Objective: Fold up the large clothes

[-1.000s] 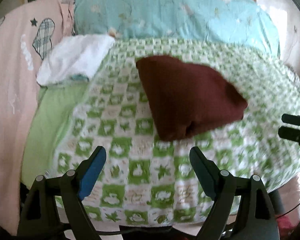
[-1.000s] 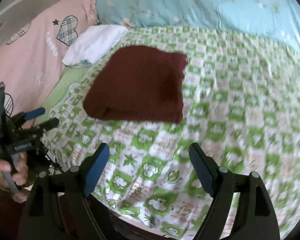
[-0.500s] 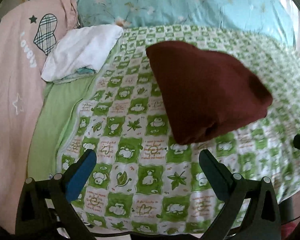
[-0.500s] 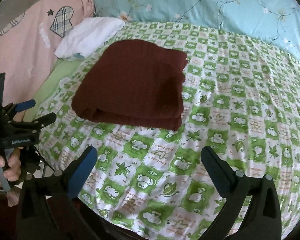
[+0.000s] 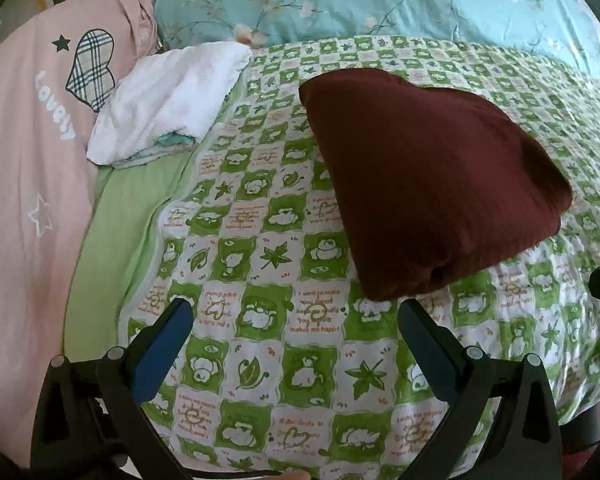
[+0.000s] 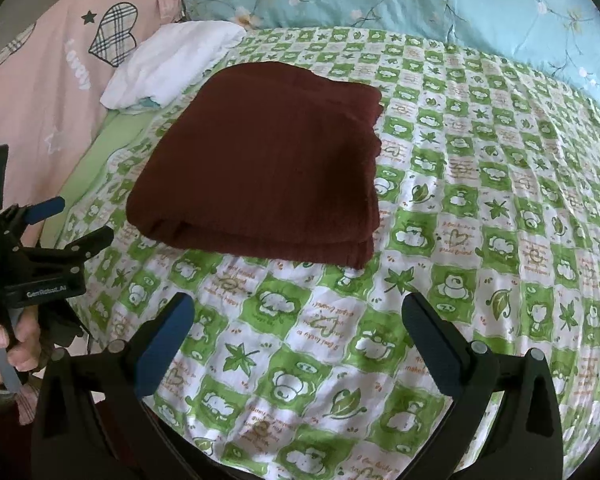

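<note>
A dark red garment (image 5: 432, 172), folded into a thick rectangle, lies flat on the green-and-white checked bedspread (image 5: 260, 264). It also shows in the right wrist view (image 6: 268, 160), left of centre. My left gripper (image 5: 296, 320) is open and empty, just short of the garment's near corner. My right gripper (image 6: 300, 312) is open and empty, in front of the garment's near folded edge. The left gripper also shows at the left edge of the right wrist view (image 6: 60, 224), held in a hand.
A folded white towel (image 5: 168, 96) lies at the far left of the bedspread. A pink quilt (image 5: 24, 168) with a plaid heart covers the left side. A light blue floral quilt (image 5: 380, 0) runs along the back. The bed's near edge is under the grippers.
Both grippers have moved forward and down towards the bed, so the red garment looks larger and nearer. Both stay open. The garment has not moved.
</note>
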